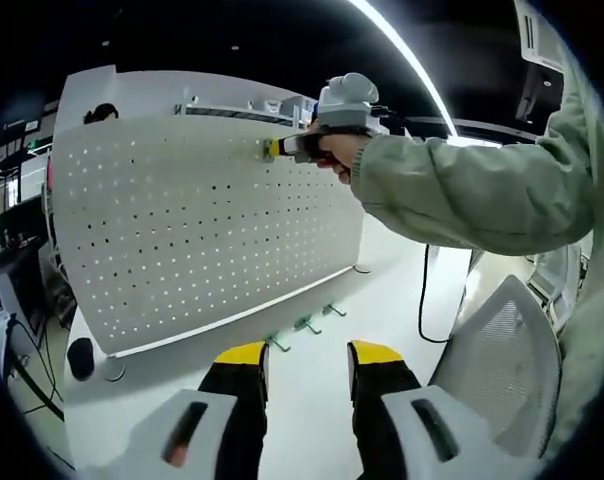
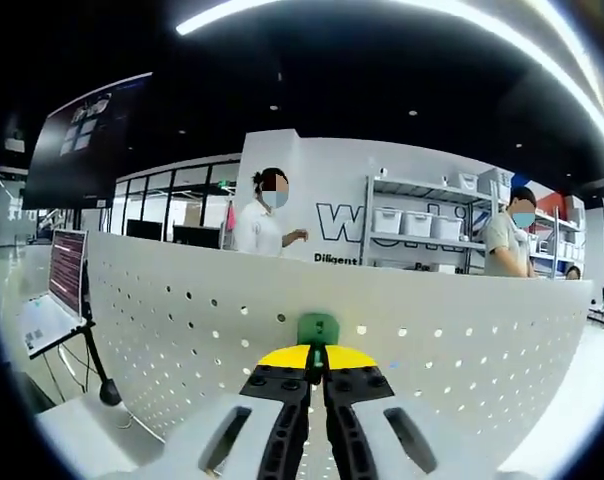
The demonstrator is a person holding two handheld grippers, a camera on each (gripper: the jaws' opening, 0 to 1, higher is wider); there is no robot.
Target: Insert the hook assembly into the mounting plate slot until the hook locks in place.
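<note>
The green plastic hook assembly point(image 2: 318, 328) sits pinched between the yellow-tipped jaws of the right gripper point(image 2: 317, 372), its small squarish green head pressed against the upper part of the white perforated mounting plate point(image 2: 182, 330), just below the plate's top edge. Little of the hook shows past the jaw tips, so its shape beyond that block cannot be made out. In the left gripper view the right gripper point(image 1: 287, 148) is seen held by a hand in a pale green sleeve point(image 1: 462, 190), its tip touching the mounting plate point(image 1: 192, 230) near the top edge. The plate stands upright on a white table point(image 1: 312, 400). At its foot three more green hooks point(image 1: 304, 324) lie on the table, spaced along the base. The left gripper point(image 1: 307, 365) hangs low over the table with its jaws spread apart and nothing between them. A white mesh chair point(image 1: 502, 360) stands to its right, and a small black round object point(image 1: 80, 357) rests near the plate's left end.
</note>
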